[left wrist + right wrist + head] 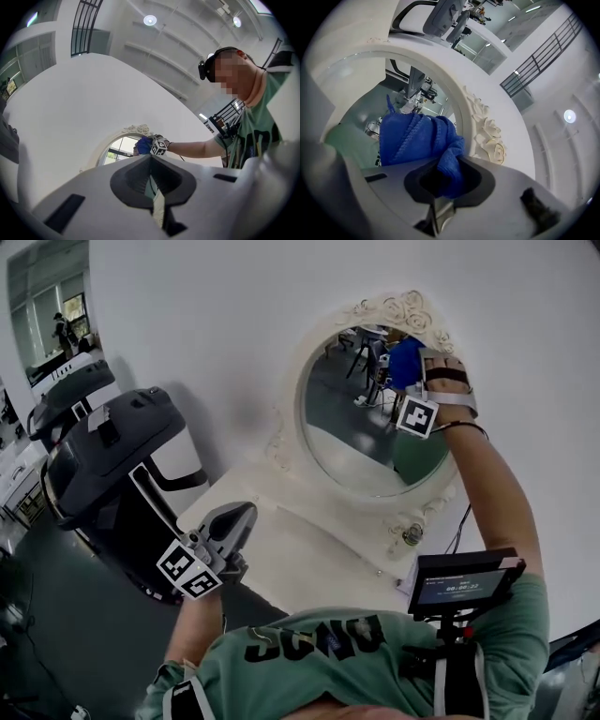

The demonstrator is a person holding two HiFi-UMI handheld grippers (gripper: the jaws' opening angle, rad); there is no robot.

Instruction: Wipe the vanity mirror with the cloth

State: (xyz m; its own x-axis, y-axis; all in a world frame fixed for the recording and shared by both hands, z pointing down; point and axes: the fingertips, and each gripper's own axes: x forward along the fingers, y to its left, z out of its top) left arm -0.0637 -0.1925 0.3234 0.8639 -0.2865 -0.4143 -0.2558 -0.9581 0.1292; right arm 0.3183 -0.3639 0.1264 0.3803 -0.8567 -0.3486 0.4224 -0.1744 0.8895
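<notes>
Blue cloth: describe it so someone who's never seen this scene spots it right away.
Find the oval vanity mirror in its white rose-carved frame. Near the top of the glass, by the roses, the right gripper is shut on a bunched blue terry cloth. Nothing else near it is blue: the frame is white, the gripper grey.

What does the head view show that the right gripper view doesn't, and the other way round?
Only the head view: the left gripper, held low, and a small screen at the person's chest. Only the right gripper view: the right gripper up close, jaws closed on the blue cloth. Both: that cloth and the ornate white mirror.
</notes>
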